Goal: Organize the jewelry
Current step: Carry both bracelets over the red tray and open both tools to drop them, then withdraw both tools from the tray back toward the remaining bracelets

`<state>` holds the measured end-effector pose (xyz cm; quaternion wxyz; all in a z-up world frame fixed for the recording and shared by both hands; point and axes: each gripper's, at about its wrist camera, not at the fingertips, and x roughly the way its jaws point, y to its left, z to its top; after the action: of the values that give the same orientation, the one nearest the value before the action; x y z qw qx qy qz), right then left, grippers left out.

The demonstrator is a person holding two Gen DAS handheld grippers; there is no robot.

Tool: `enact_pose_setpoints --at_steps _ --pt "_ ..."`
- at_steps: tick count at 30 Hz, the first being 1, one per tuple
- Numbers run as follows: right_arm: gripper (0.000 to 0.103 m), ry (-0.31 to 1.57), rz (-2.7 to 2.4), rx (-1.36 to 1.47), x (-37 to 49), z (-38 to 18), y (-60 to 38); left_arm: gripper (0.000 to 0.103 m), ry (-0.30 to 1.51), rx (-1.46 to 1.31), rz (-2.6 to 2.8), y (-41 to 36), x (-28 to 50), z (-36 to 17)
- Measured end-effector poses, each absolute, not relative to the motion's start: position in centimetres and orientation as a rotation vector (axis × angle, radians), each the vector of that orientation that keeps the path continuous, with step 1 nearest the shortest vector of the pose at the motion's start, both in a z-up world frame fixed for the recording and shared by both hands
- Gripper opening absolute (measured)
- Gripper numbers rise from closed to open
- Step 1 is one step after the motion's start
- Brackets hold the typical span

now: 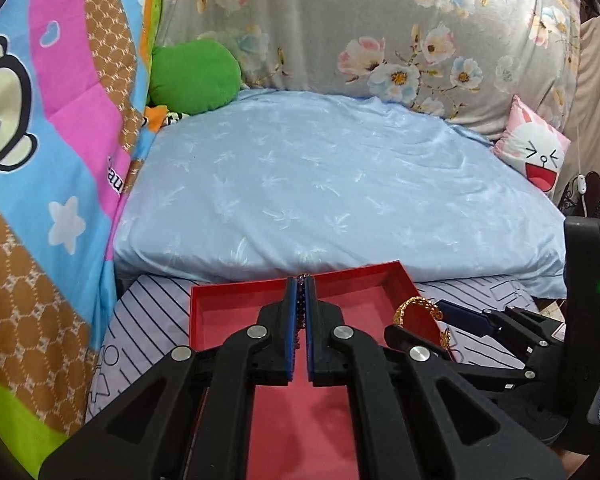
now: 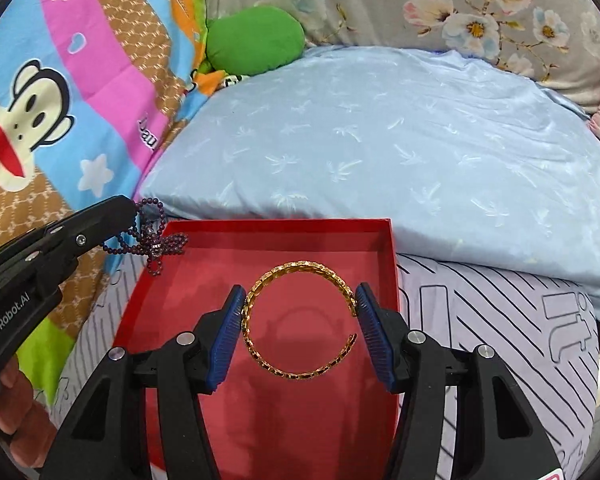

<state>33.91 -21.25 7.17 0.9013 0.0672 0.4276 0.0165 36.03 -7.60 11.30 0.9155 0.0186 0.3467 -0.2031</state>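
Observation:
A red box (image 2: 284, 229) with a red lining lies open on a striped cloth; it also shows in the left wrist view (image 1: 236, 292). My left gripper (image 1: 301, 286) is shut on a purple bead bracelet (image 1: 300, 312), held over the box's left side. In the right wrist view the bracelet (image 2: 156, 240) dangles from the left gripper (image 2: 134, 206) above the box's far left corner. My right gripper (image 2: 300, 300) is shut on a gold chain bangle (image 2: 296, 320), held over the box's middle. The bangle (image 1: 416, 306) also shows in the left wrist view.
A light blue pillow (image 1: 332, 184) lies just behind the box. A colourful monkey-print quilt (image 1: 40, 160) rises on the left. A green plush (image 1: 192, 76), a floral cushion (image 1: 380, 20) and a pink rabbit cushion (image 1: 536, 148) sit at the back.

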Motion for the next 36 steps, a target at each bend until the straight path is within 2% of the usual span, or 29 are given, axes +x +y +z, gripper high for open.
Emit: enact_pose_setpoints --at_steps 11,15,16,18,20,28,36 --pt "0.055 0.953 0.014 0.118 37.3 4.2 -21.2 0.004 0.804 0.012 -0.394 -7.6 39.9 7.6" --pt "0.060 0.957 0.003 0.107 37.6 4.1 -21.0 0.006 0.799 0.005 -0.372 -7.4 40.2 7.7" --pt "0.064 0.947 -0.005 0.106 37.5 4.4 -21.0 0.009 0.794 0.002 -0.358 -7.2 40.2 7.9" --pt "0.069 0.929 -0.006 0.109 36.9 4.9 -21.1 0.039 0.780 -0.014 -0.333 -6.6 40.0 8.4" --pt "0.069 0.917 -0.004 0.106 36.4 5.4 -21.1 0.047 0.753 -0.024 -0.309 -5.8 39.5 9.0" --pt "0.069 0.850 -0.007 0.067 31.4 8.5 -20.6 0.047 0.718 0.025 -0.270 -4.1 35.3 11.0" --pt "0.070 0.793 -0.017 0.049 22.8 10.4 -20.4 0.047 0.703 0.063 -0.243 -2.5 28.5 12.0"
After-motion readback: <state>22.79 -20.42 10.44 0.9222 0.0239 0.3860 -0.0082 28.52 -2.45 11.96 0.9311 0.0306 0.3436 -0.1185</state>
